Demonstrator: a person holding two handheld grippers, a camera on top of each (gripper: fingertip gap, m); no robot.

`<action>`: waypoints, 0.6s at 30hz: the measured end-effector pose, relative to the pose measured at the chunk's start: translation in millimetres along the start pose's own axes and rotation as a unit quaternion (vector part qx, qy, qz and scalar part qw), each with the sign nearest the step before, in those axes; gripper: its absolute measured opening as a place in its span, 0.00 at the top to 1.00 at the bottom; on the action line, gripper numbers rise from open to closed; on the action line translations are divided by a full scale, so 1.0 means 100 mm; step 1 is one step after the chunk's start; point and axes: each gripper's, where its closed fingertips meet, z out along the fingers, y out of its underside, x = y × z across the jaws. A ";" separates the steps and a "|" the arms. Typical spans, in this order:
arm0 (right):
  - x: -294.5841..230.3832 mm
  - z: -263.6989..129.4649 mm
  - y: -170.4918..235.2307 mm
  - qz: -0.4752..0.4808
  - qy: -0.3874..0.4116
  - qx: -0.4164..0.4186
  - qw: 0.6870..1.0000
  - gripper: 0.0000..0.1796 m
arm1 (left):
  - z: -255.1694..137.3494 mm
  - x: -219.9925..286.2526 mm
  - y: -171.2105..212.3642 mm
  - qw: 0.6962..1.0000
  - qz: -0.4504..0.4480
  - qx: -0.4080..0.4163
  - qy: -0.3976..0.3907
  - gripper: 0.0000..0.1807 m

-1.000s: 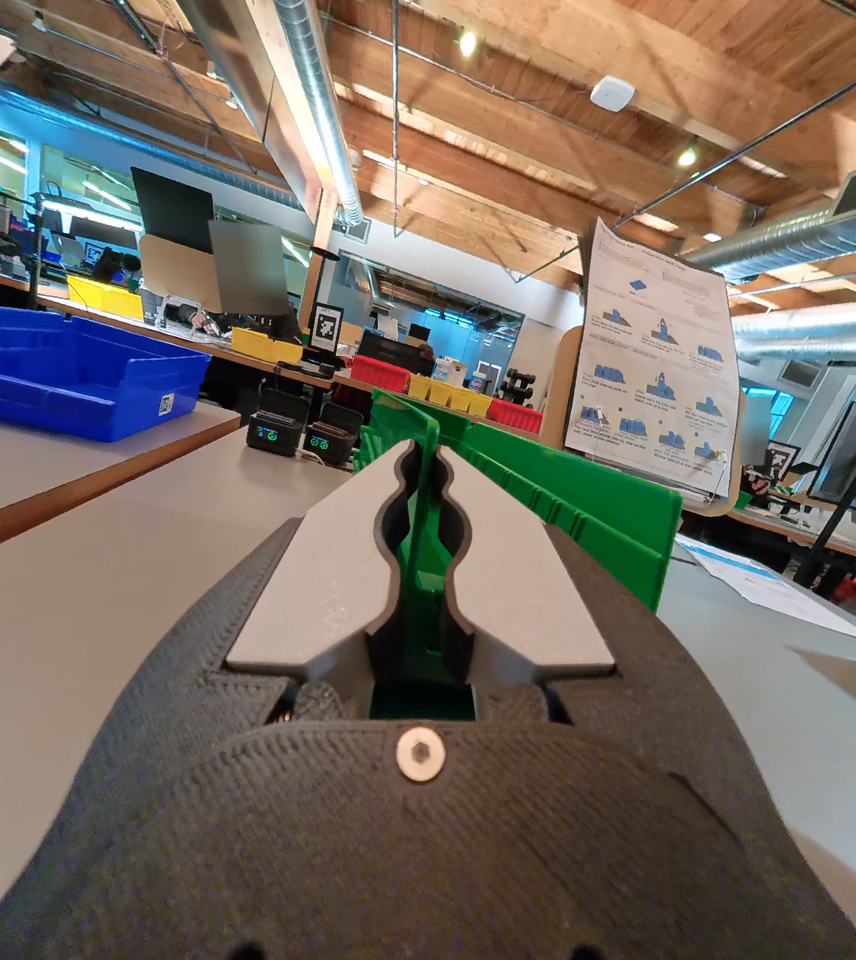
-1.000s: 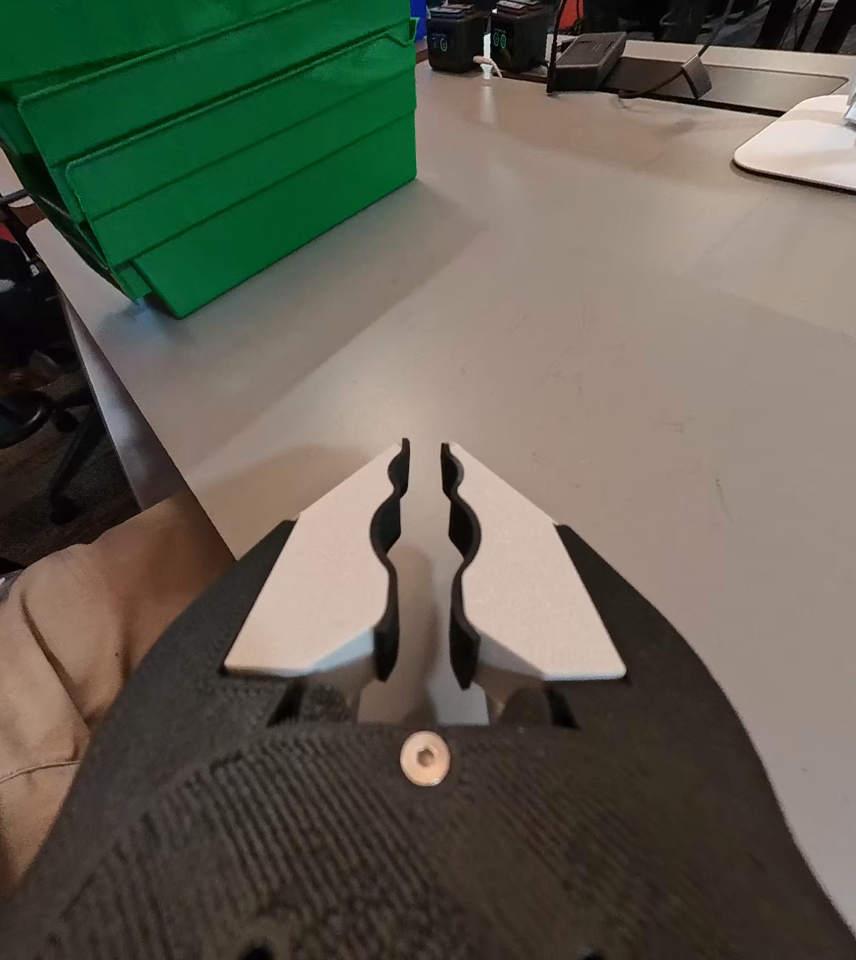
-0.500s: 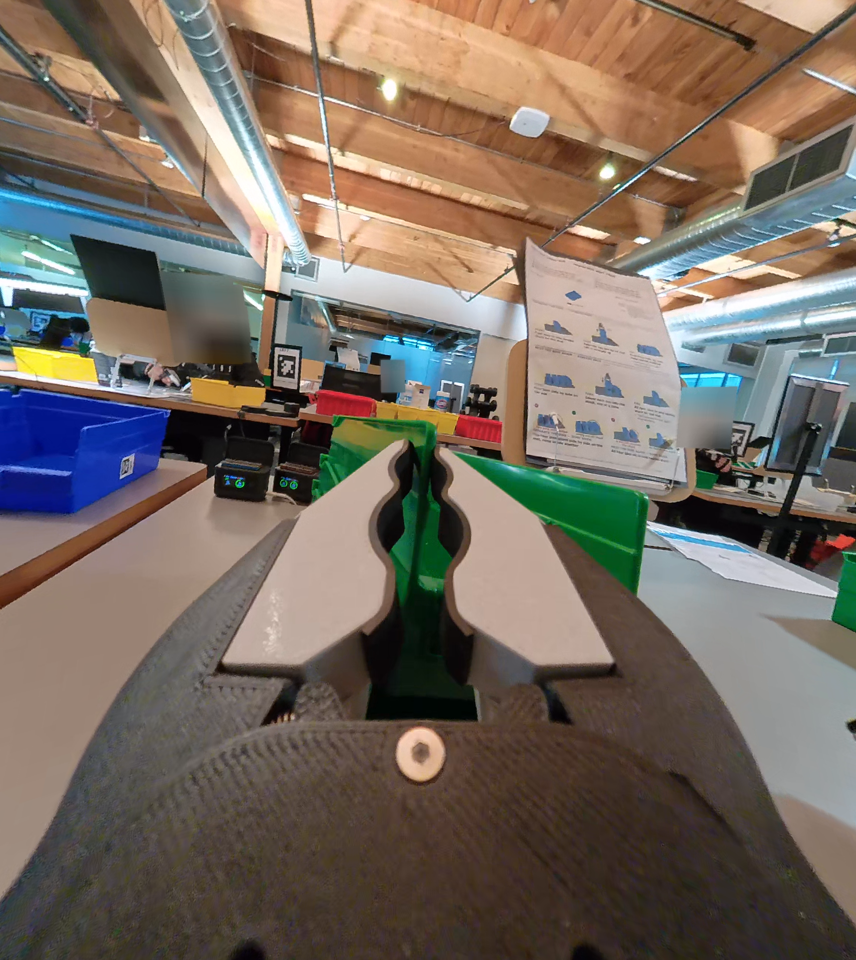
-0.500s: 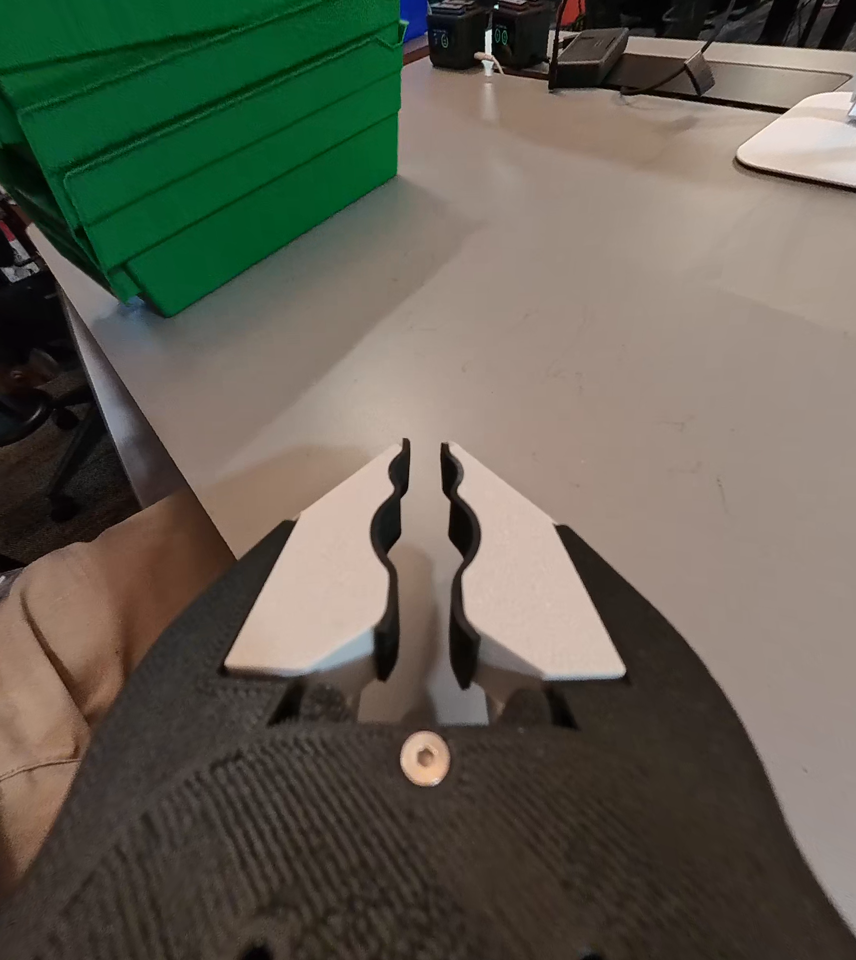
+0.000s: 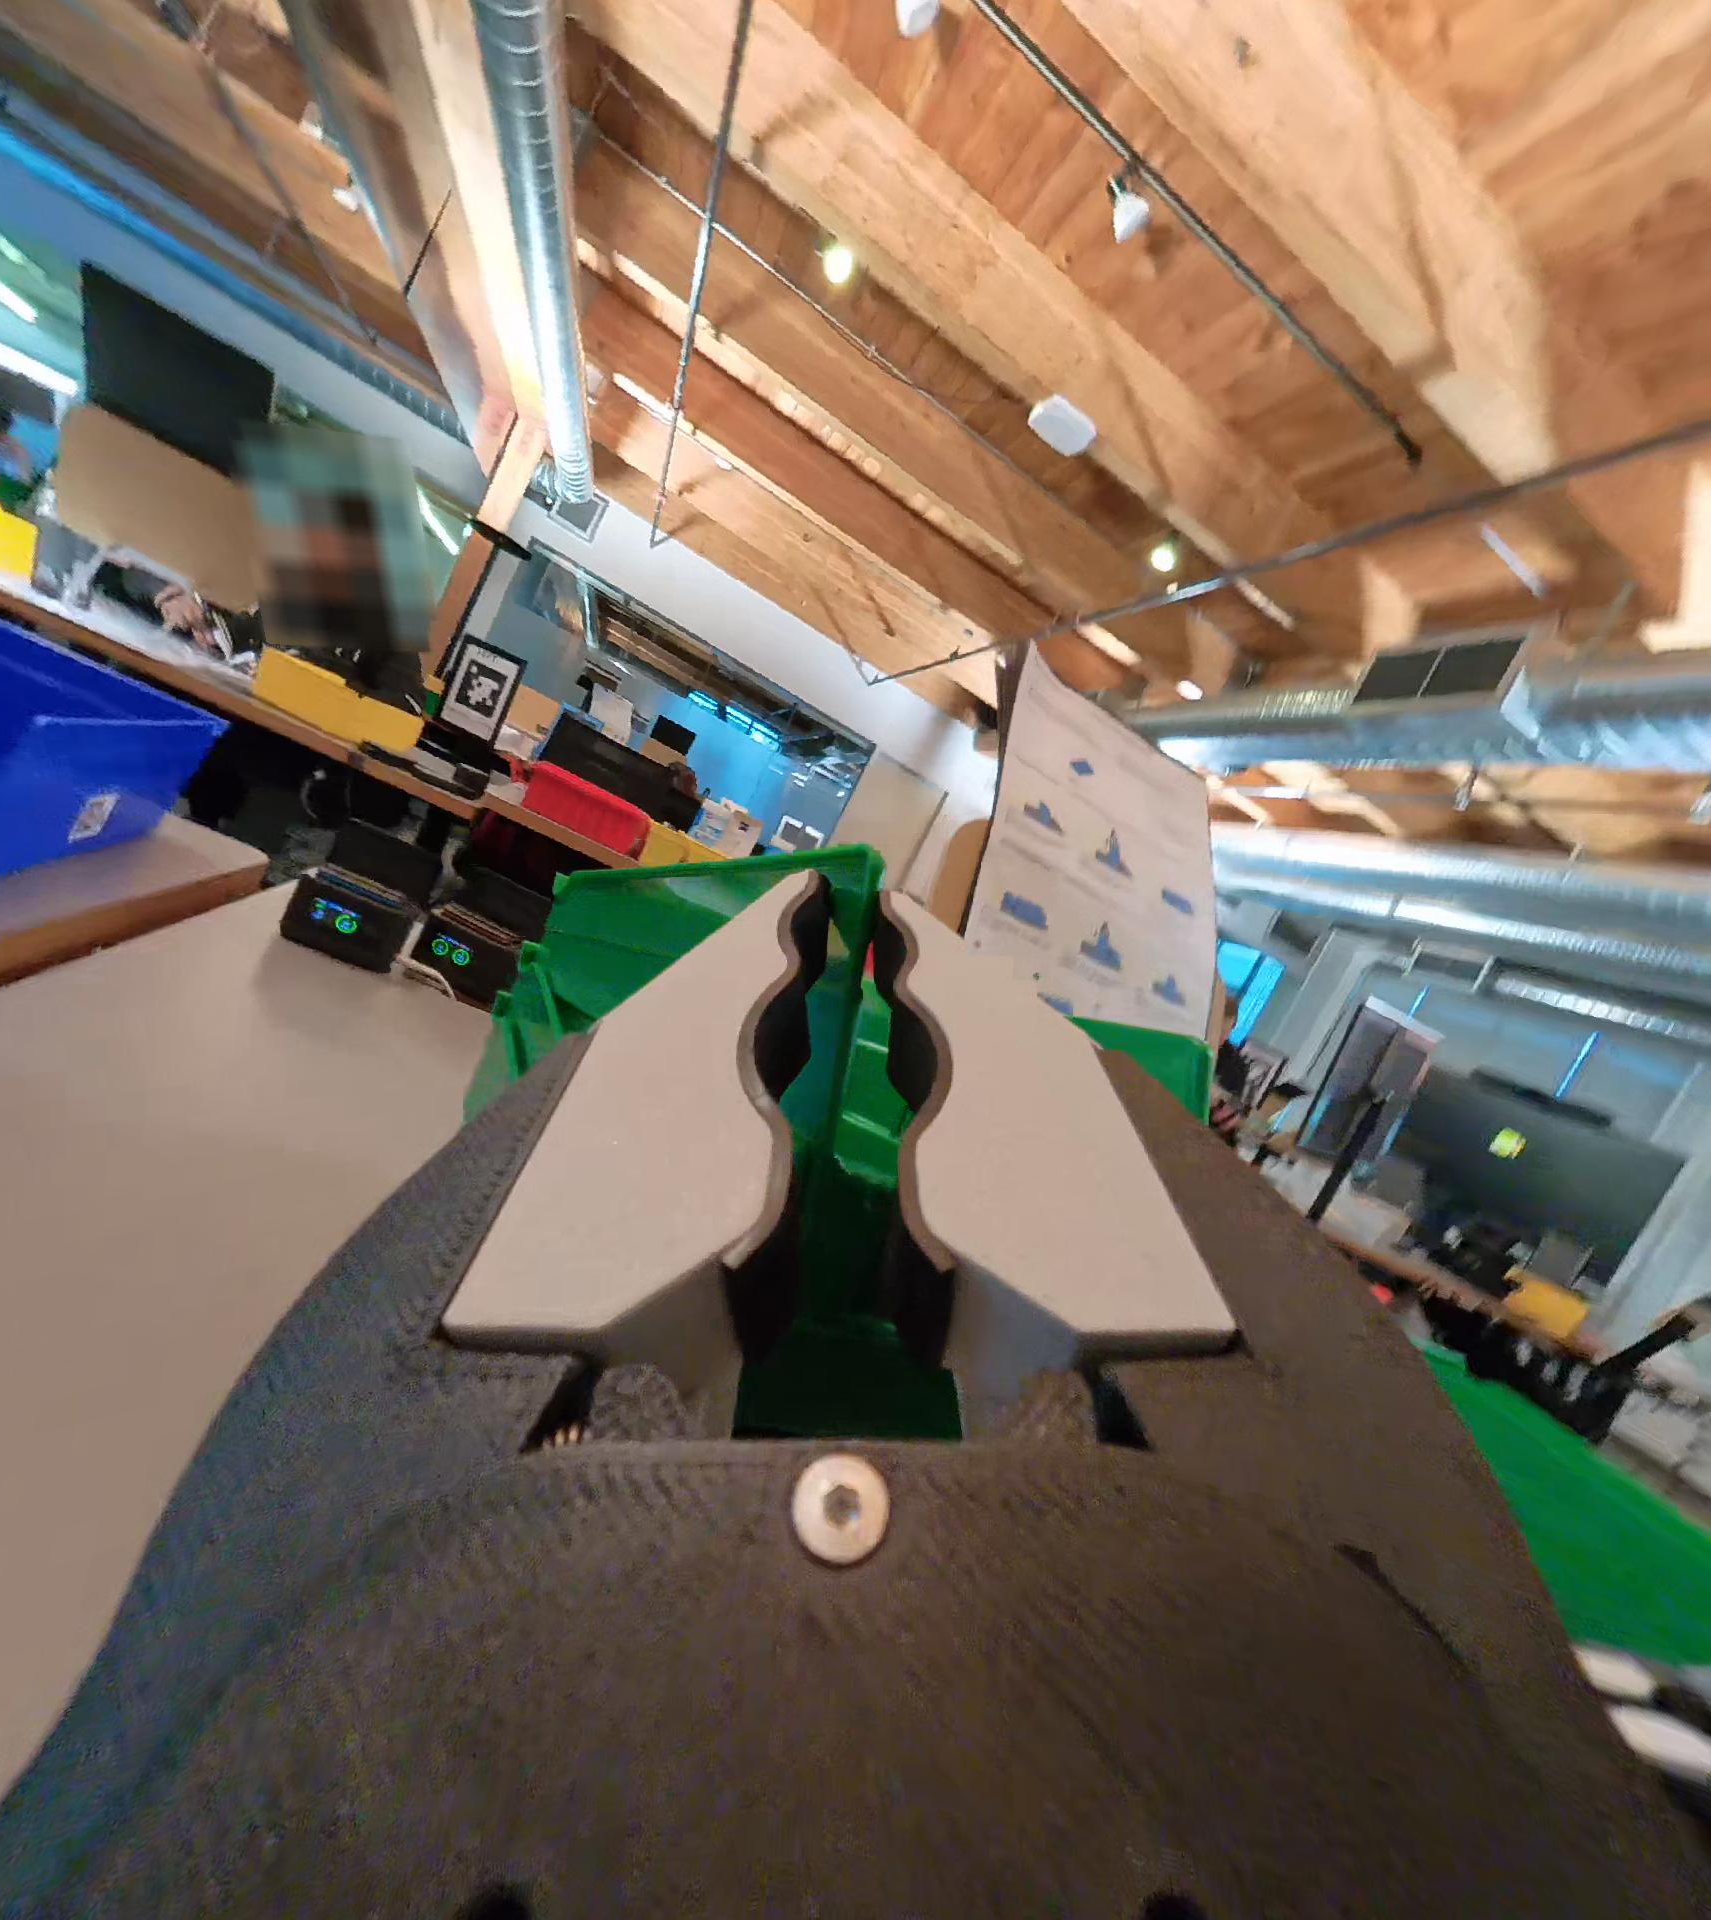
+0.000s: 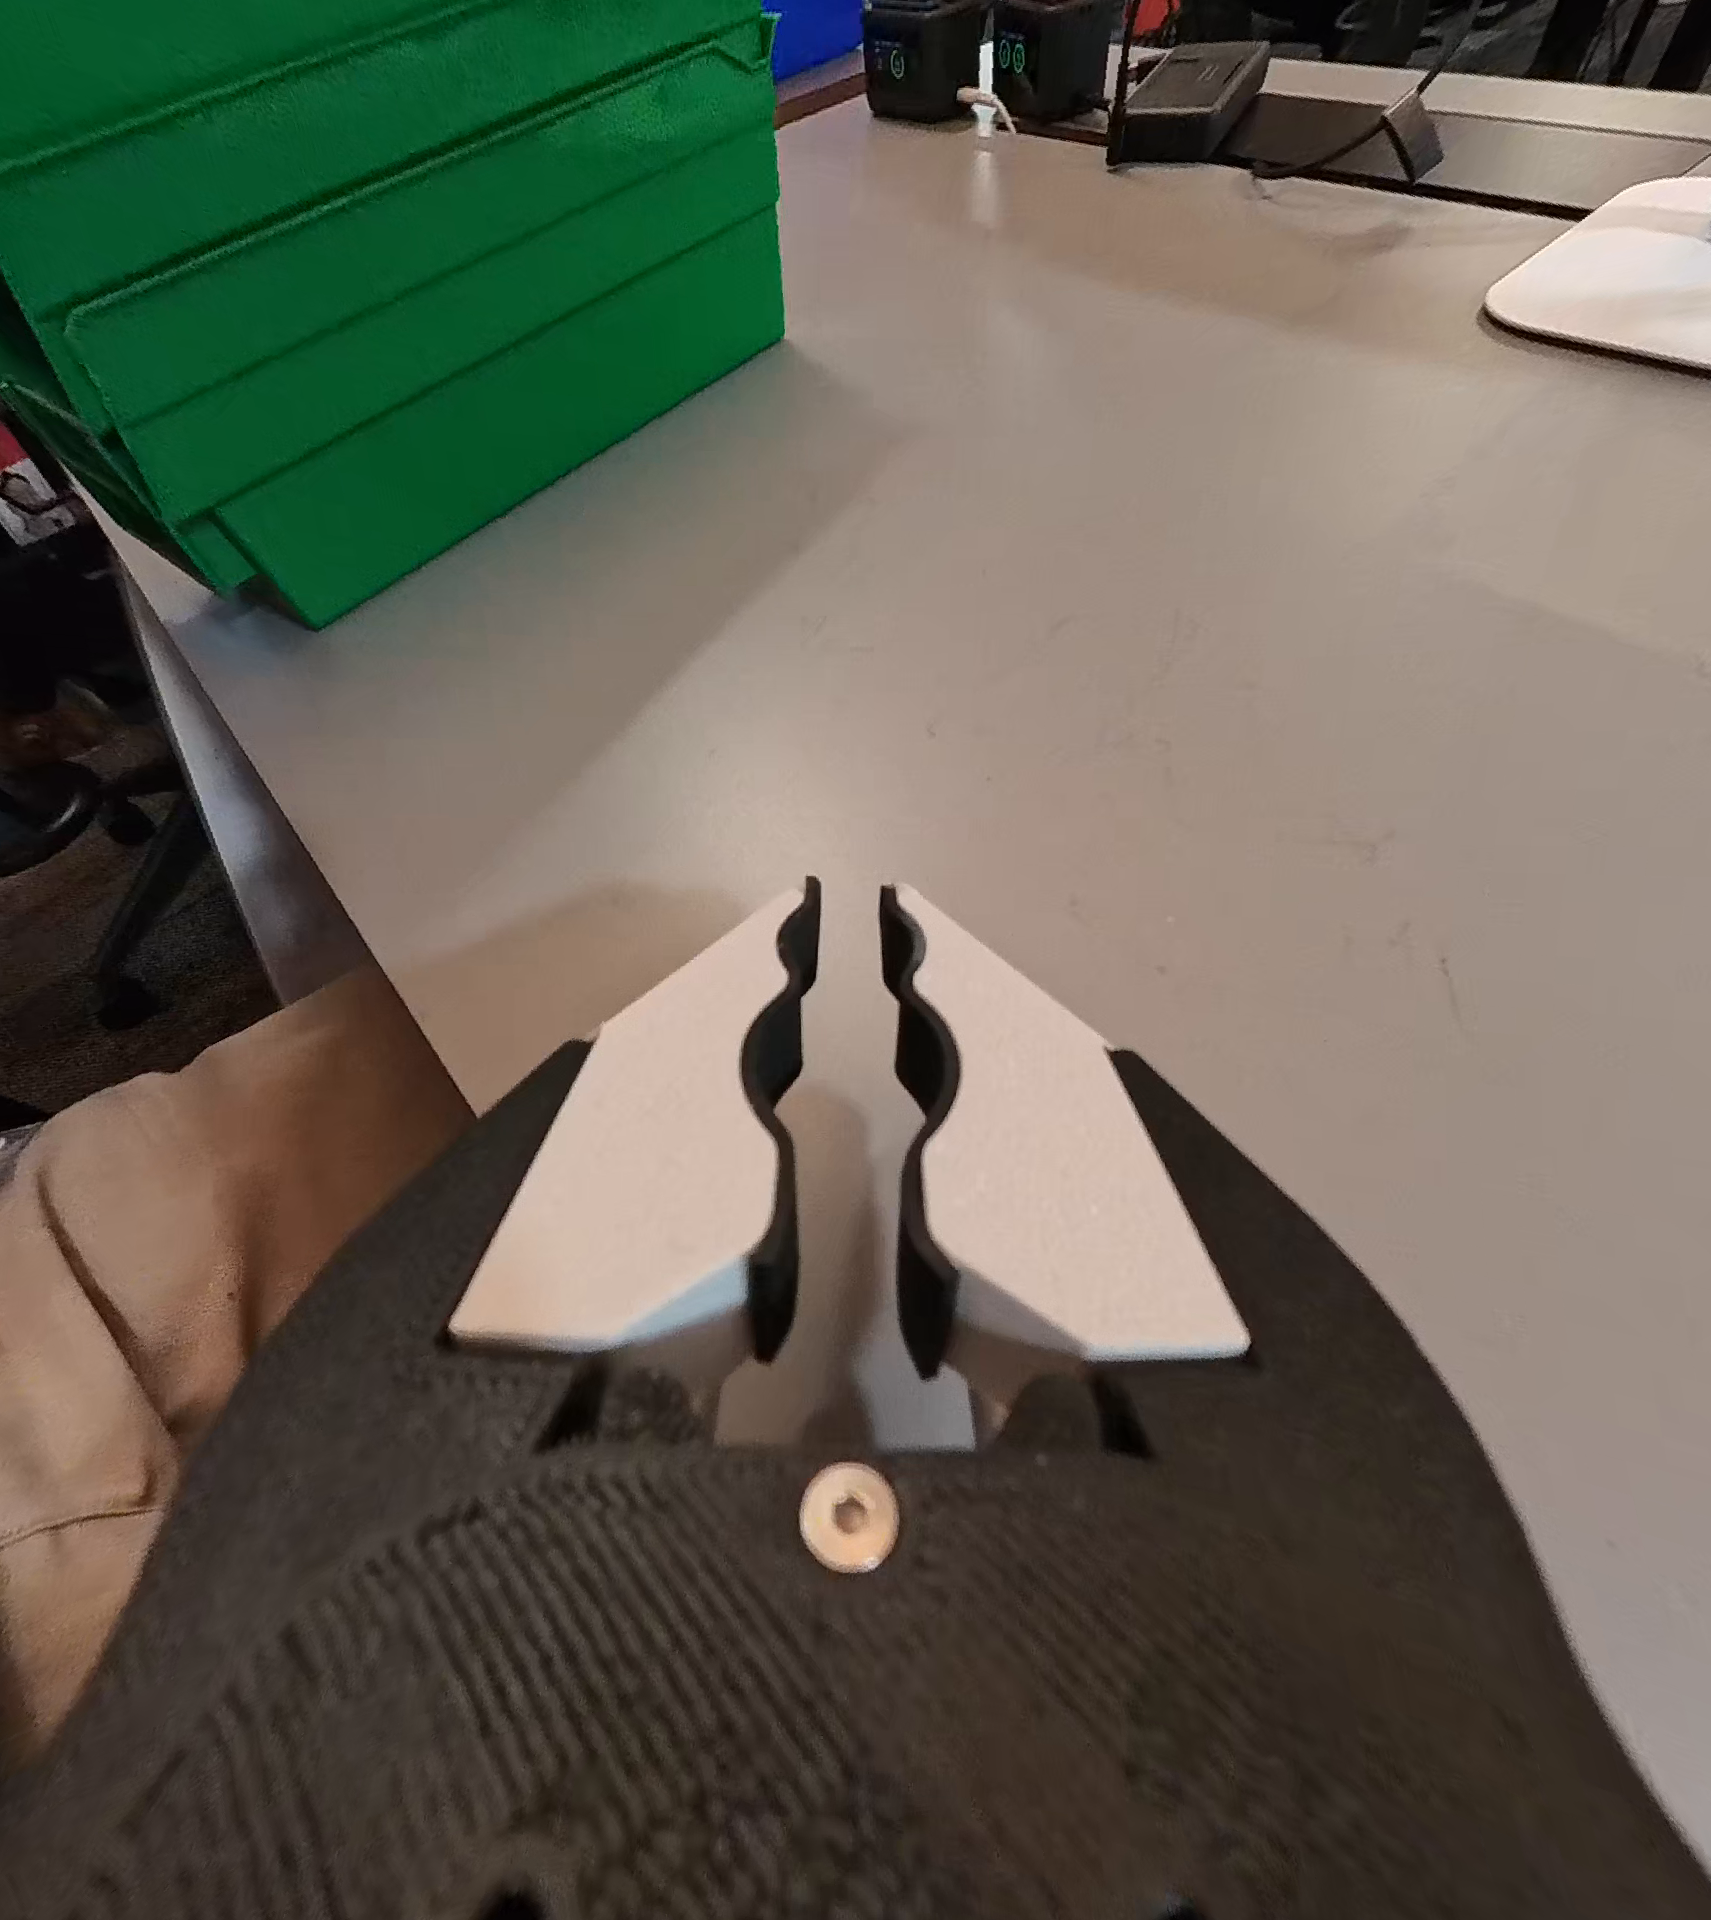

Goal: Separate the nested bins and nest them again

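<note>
My left gripper [image 5: 846,894] is shut on the thin upright wall of a green bin [image 5: 830,1049]; more green bin walls show behind its fingers [image 5: 622,935] and at the lower right [image 5: 1609,1507]. In the right wrist view the stack of several nested green bins [image 6: 394,312] stands tilted at the upper left, its lower corner near the front edge of the grey table [image 6: 1142,623]. My right gripper [image 6: 849,894] is shut and empty, low over the bare table, well clear of the stack.
A blue bin [image 5: 20,769] sits on a neighbouring table at the left. Two black boxes with green lights [image 5: 352,914] stand behind the bins. A white stand base [image 6: 1661,301] is at the far right. A person's tan-clad leg [image 6: 155,1247] is beside the table edge.
The left gripper has tipped and rolled with the green bin wall still in it. In the right wrist view the green stack has shifted right and nearer. The right gripper has stayed put.
</note>
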 end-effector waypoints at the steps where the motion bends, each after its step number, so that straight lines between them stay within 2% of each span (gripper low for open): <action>1: 0.00 0.00 0.00 0.000 0.000 0.000 1.000 0.94 | 0.00 -0.03 -0.03 1.000 -0.012 0.001 -0.002 0.98; 7: 0.00 0.00 0.01 -0.001 0.000 -0.003 1.000 0.95 | 0.01 -0.10 0.00 0.995 0.092 -0.033 -0.037 0.99; 12: 0.00 0.00 0.01 -0.002 0.002 -0.003 1.000 0.95 | -0.02 -0.11 0.05 0.970 0.229 -0.055 -0.064 1.00; 18: 0.00 -0.01 0.00 -0.001 0.005 0.001 1.000 0.95 | -0.02 -0.38 0.24 0.938 0.296 -0.144 -0.110 0.99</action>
